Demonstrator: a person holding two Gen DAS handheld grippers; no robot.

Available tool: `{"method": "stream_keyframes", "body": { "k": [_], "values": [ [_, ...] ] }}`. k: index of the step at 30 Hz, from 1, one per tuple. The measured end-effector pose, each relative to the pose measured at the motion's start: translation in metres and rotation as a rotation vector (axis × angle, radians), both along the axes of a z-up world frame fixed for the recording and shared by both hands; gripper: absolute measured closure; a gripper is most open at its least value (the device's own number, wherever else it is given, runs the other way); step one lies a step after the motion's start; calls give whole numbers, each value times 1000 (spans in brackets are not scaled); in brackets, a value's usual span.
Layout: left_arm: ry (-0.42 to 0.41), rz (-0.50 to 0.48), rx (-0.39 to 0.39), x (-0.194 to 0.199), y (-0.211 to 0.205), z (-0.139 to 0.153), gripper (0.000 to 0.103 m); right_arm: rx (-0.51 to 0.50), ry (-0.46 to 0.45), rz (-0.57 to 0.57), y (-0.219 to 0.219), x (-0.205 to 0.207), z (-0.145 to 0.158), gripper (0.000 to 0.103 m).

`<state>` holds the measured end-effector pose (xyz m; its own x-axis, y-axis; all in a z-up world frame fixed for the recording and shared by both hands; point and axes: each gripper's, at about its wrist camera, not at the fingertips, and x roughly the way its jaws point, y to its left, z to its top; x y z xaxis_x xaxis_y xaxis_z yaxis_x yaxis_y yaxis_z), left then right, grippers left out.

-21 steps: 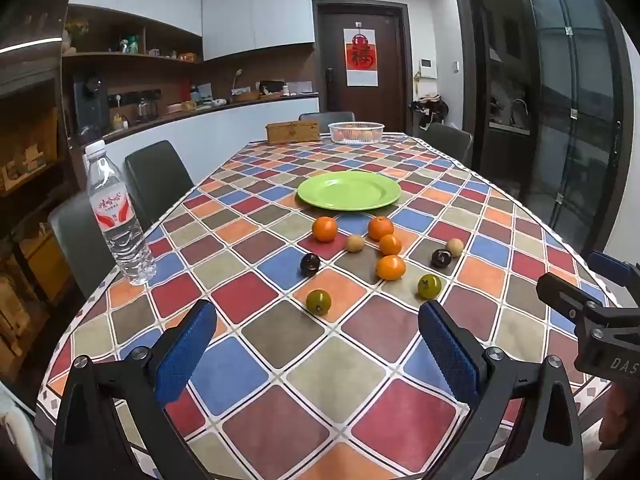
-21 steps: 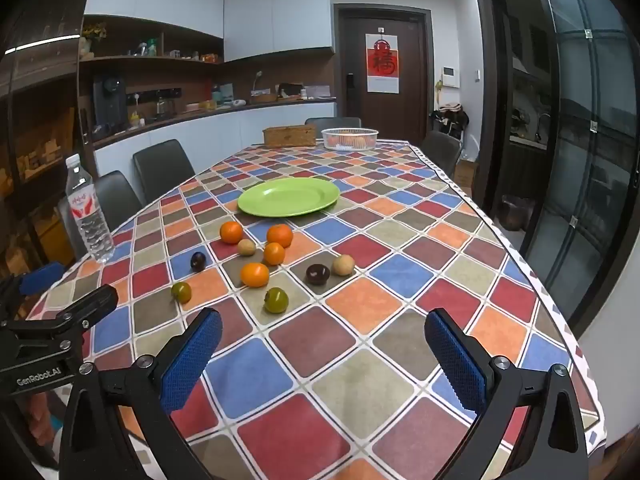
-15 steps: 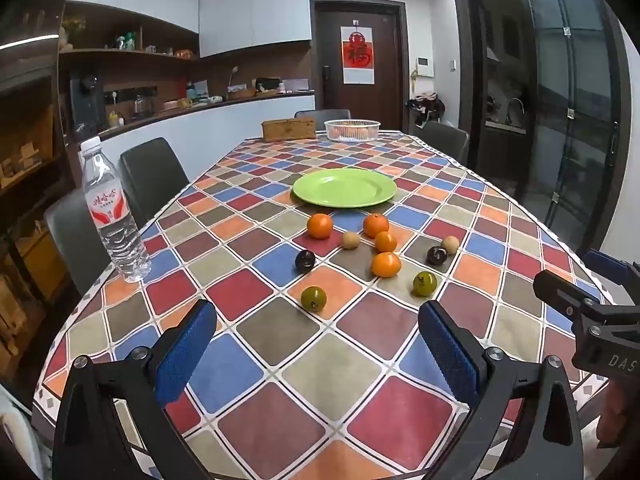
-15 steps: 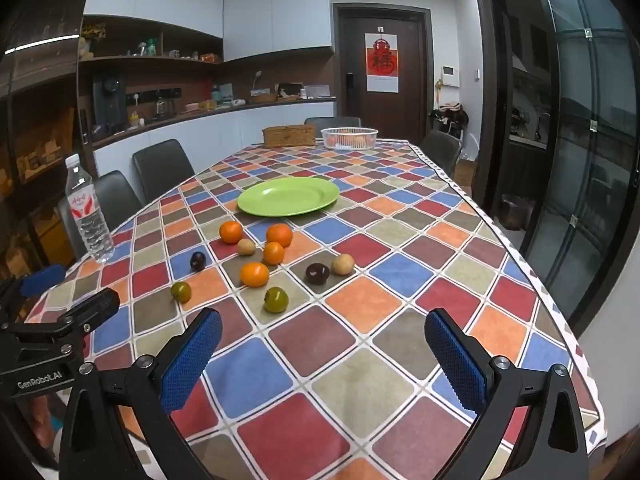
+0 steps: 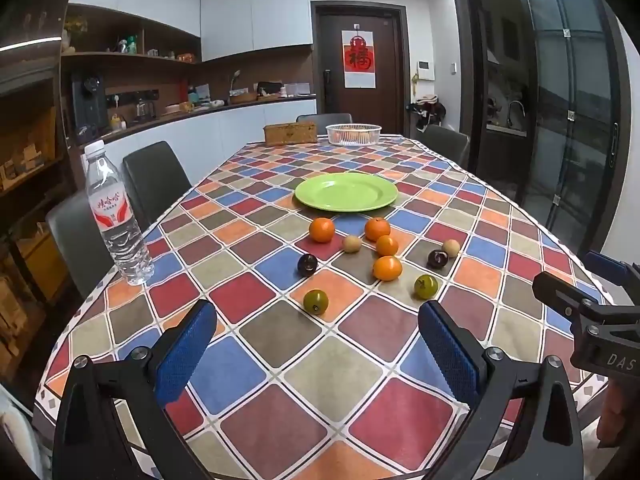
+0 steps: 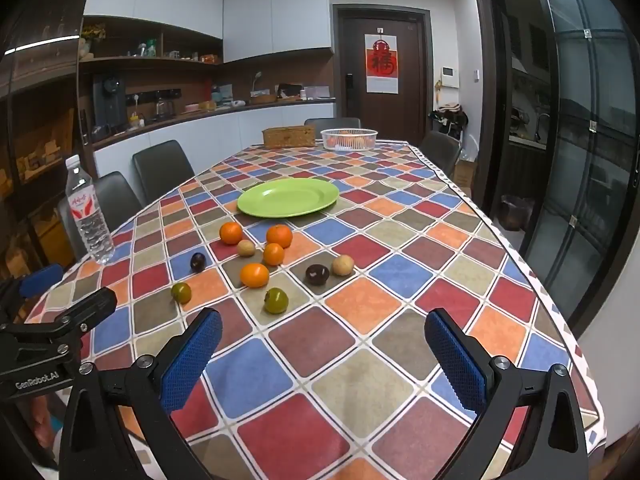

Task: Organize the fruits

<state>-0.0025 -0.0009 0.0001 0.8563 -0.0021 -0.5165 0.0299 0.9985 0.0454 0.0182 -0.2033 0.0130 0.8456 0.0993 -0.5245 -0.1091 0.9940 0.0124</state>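
- Fruit cluster sits mid-table, loose, nothing sorted yet: four oranges, the nearest orange (image 5: 387,267) at the front of its group, two green fruits (image 5: 315,301) (image 5: 425,286), two dark plums (image 5: 307,264) (image 5: 437,258), two small tan fruits (image 5: 351,243) (image 5: 451,248)
- Green plate (image 5: 346,191) lies just beyond the cluster, bare, likely the drop target; none of the fruit touches it
- Left gripper (image 5: 316,344) hovers over the near table edge, fingers spread wide, holding nothing; left green fruit is the closest piece, straight ahead just beyond the fingertips
- Right gripper (image 6: 324,346) same story: fingers wide apart, nothing between them; right green fruit (image 6: 276,300) sits ahead and slightly left of its centreline, dark plum (image 6: 317,274) and tan fruit (image 6: 343,265) a bit farther
- Step, as I read it: the very start, approach before first pick; task basically at zero
- Next move calls for: reach forward and down over one green fruit, straddle it, close gently; round fruit will roll if nudged by one finger first
- Water bottle (image 5: 116,216) stands at the far-left edge, well apart from the fruit, out of the path
- White basket (image 5: 353,134) and wooden box (image 5: 289,133) at the far end of the tablecloth (image 5: 280,360), out of play for now
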Motion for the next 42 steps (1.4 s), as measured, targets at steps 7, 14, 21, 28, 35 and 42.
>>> {"method": "stream_keyframes", "body": {
  "k": [7,14,21,28,35,42],
  "values": [
    [-1,1,1,0,1,1,0,1,0,1,-1,0,0,1],
    [-3,2,0,0,3,3,0,1,0,1,-1,0,0,1],
    [-5,1,0,1,4,5,0,1,0,1,-1,0,0,1],
    [-7,3,3,0,3,5,0,2,0,0,-2,0,0,1],
    [-8,4,4,0,4,6,0,2,1,0,-1,0,-1,1],
    [-9,3,4,0,4,6,0,3,1,0,-1,1,-1,1]
  ]
}}
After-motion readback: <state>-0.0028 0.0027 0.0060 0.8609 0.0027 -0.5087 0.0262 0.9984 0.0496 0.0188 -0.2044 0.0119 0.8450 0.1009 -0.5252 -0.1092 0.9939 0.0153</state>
